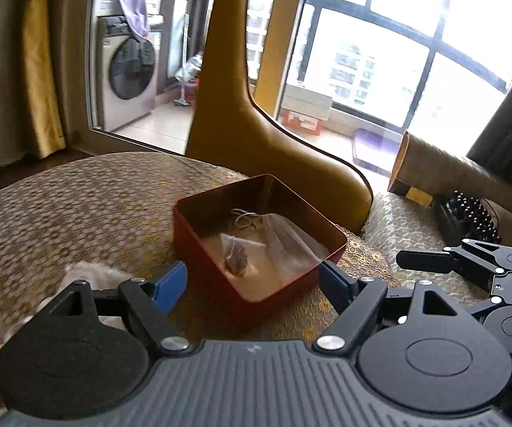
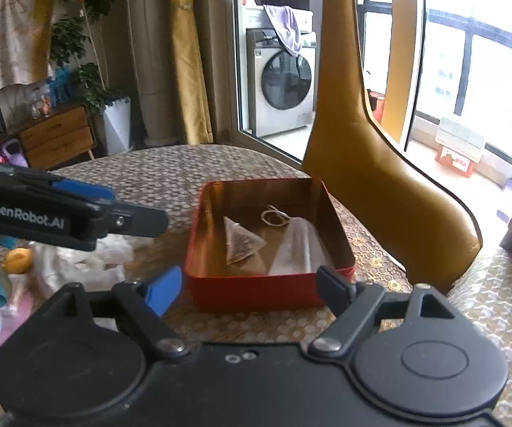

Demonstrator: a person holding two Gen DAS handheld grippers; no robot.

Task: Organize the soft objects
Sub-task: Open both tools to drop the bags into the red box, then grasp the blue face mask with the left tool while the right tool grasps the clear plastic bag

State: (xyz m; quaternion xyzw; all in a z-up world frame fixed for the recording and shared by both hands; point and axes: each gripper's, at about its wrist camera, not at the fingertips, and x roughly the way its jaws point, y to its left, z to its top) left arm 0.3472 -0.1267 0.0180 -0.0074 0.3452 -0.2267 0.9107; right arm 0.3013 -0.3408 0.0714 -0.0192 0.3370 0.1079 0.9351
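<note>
In the left wrist view the left gripper (image 1: 252,281) fills the bottom of the picture. Its blue fingers (image 1: 170,286) stand wide apart and released, with nothing between them. They point down and forward at the red tin box (image 1: 220,277). In the right wrist view the right gripper (image 2: 250,291) has the same pose, with fingers (image 2: 163,293) spread open and empty, aimed down at the near wall of the box.

The box stands open on the counter (image 1: 78,206), which has a patterned gold and brown cloth. In the left view one corner of the box points toward the camera; in the right view a flat side faces the camera. Inside lie a small pyramid tea bag (image 2: 239,245) and a white cloth pouch (image 2: 296,249). The tea bag lies left of the pouch with one tip toward the far wall. The long axis of the pouch runs from the far wall toward the near right corner, and its looped drawstring (image 2: 273,217) is at the far end.

Only the right view shows the left gripper from the side (image 2: 78,213), and under it a heap of white plastic bags (image 2: 78,259) and an orange thing (image 2: 17,259) left of the box. Only the left view shows the right gripper (image 1: 469,267) at the right edge, and a black brush (image 1: 473,217) beyond it.

Behind the box rises a yellow chair back (image 1: 241,124), and farther away a washing machine (image 1: 127,71) stands beyond the glass door.
</note>
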